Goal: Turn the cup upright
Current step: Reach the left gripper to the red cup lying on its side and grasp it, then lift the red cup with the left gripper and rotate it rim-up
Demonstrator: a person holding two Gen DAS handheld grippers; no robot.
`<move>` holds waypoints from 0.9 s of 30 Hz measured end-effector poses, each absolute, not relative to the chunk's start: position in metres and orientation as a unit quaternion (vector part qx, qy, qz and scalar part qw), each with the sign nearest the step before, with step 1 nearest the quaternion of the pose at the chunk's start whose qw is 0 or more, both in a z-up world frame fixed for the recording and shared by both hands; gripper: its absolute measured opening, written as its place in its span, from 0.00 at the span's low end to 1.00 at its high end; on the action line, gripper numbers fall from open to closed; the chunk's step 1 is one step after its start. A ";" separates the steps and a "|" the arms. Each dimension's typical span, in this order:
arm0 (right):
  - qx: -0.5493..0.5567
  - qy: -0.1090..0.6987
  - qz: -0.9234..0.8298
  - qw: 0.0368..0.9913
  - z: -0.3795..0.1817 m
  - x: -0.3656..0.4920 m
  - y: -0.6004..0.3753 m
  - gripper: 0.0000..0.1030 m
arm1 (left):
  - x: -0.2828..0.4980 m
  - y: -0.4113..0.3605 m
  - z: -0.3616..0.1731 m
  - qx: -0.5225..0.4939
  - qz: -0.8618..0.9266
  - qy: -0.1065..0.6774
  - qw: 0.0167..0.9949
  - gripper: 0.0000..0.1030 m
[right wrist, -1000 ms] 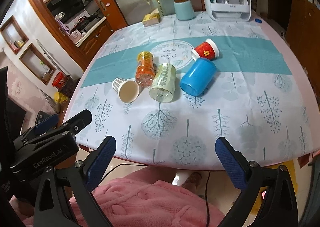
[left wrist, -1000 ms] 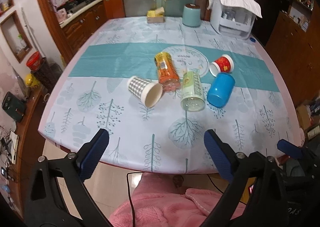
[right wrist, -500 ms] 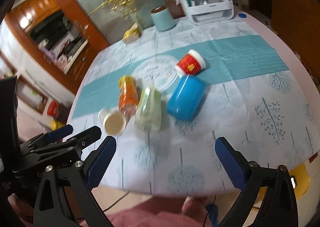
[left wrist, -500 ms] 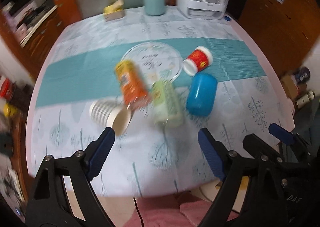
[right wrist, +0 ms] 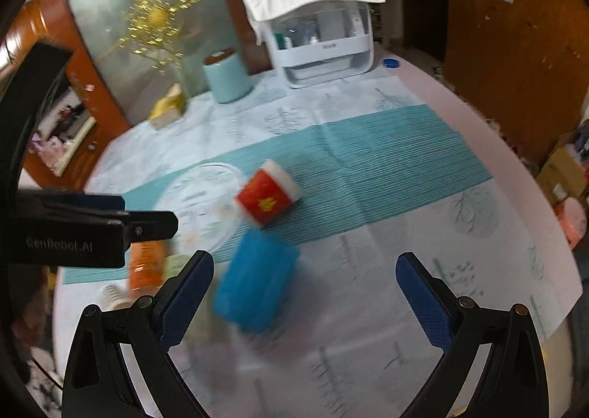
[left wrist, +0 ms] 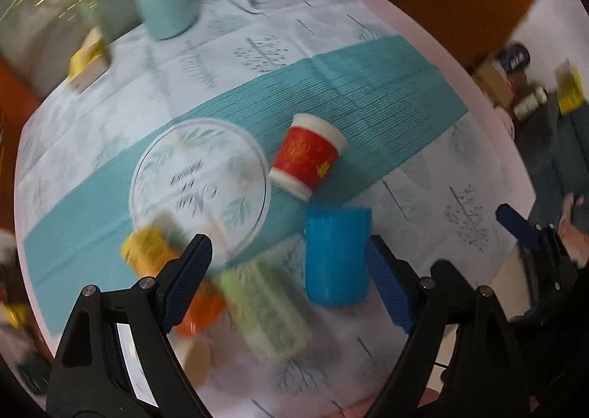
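A: Status on the grippers?

B: Both have moved in over the table since a second ago; back then they hung off the near edge above the pink clothing. Left gripper (left wrist: pixel 287 276) jaws spread wide, nothing between them. Right gripper (right wrist: pixel 305 293) the same, wide apart and empty.

A: Cups?

B: All on their sides, same cluster as before. Blue cup (left wrist: pixel 337 256) lies just past the left gripper's fingertips, inside the gap in that view. In the right wrist view the blue cup (right wrist: pixel 257 285) sits just off the left finger pad (right wrist: pixel 184 302); contact not visible.

A: The rest?

B: Red cup (left wrist: pixel 307 156) lies on the teal stripe (left wrist: pixel 386 87), its end at the round glass mat (left wrist: pixel 200 186). Green cup (left wrist: pixel 267 315) and orange cup (left wrist: pixel 173 282) are beside the blue one, both heavily blurred. The left finger partly hides the orange one. Checked paper cup (right wrist: pixel 114 298) is barely visible at the left of the right wrist view.

A: Background?

B: White organiser (right wrist: pixel 320 31) and teal canister (right wrist: pixel 226 75) at the far side of the table, unmoved. Views are tilted and motion-blurred compared with the sharp earlier frames.
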State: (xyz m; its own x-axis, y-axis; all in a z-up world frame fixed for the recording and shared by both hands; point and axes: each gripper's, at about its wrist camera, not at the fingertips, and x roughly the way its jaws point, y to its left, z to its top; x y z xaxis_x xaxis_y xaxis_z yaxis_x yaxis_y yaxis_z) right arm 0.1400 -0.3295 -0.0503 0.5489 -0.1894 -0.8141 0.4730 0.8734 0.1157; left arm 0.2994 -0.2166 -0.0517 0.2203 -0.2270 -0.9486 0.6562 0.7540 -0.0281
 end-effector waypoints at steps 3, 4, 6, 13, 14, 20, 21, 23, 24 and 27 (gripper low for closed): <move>0.155 0.450 -0.208 0.854 -0.074 0.153 -0.341 0.98 | 0.320 -0.248 -0.080 0.223 -0.311 0.554 0.739 0.81; 0.154 0.456 -0.213 0.850 -0.082 0.154 -0.342 0.98 | 0.324 -0.252 -0.087 0.227 -0.313 0.555 0.736 0.81; 0.157 0.469 -0.216 0.842 -0.099 0.160 -0.350 0.98 | 0.337 -0.270 -0.110 0.241 -0.316 0.558 0.728 0.81; 0.152 0.504 -0.220 0.821 -0.139 0.166 -0.356 0.98 | 0.354 -0.299 -0.166 0.270 -0.324 0.578 0.698 0.81; 0.154 0.507 -0.221 0.819 -0.141 0.167 -0.358 0.98 | 0.355 -0.303 -0.174 0.267 -0.324 0.586 0.693 0.81; 0.162 0.519 -0.222 0.809 -0.146 0.164 -0.354 0.98 | 0.357 -0.311 -0.185 0.259 -0.331 0.591 0.689 0.60; 0.163 0.521 -0.221 0.808 -0.146 0.164 -0.354 0.98 | 0.358 -0.312 -0.184 0.256 -0.333 0.591 0.689 0.60; 0.163 0.523 -0.220 0.807 -0.144 0.165 -0.354 0.98 | 0.355 -0.314 -0.182 0.253 -0.339 0.589 0.689 0.60; 0.162 0.523 -0.220 0.807 -0.142 0.165 -0.354 0.98 | 0.355 -0.313 -0.180 0.254 -0.340 0.586 0.690 0.59; 0.159 0.520 -0.219 0.810 -0.133 0.166 -0.353 0.98 | 0.350 -0.310 -0.168 0.257 -0.341 0.569 0.703 0.59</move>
State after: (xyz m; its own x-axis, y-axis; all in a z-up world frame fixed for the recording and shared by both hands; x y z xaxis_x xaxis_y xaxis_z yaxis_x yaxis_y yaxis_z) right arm 0.1663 -0.3531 -0.1334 0.3641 -0.1893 -0.9119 0.5207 0.8532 0.0308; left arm 0.3496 -0.3103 -0.1680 0.1196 -0.1880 -0.9749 0.7719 0.6351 -0.0277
